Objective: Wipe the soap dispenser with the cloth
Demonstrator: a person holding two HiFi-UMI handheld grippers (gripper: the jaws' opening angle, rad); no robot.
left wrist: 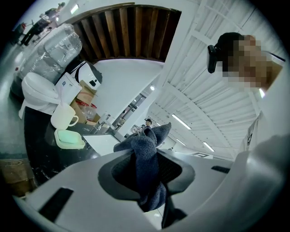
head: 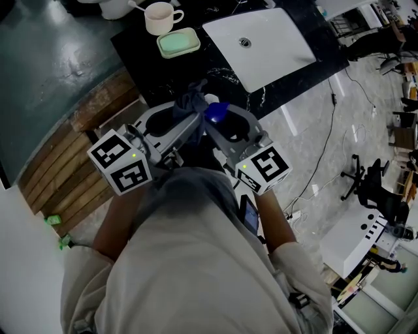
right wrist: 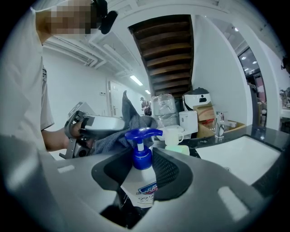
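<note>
While the left claw pinches cloth, the right claw clamps the dispenser.

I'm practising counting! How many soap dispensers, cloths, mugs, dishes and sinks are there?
Soap dispenser: 1
Cloth: 1
Mug: 1
Dish: 1
Sink: 1
Total: 5

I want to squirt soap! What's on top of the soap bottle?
A blue pump tops the soap dispenser, which the right gripper is shut on. The gripper covers the bottle's sides and base, so those cannot be seen.
</note>
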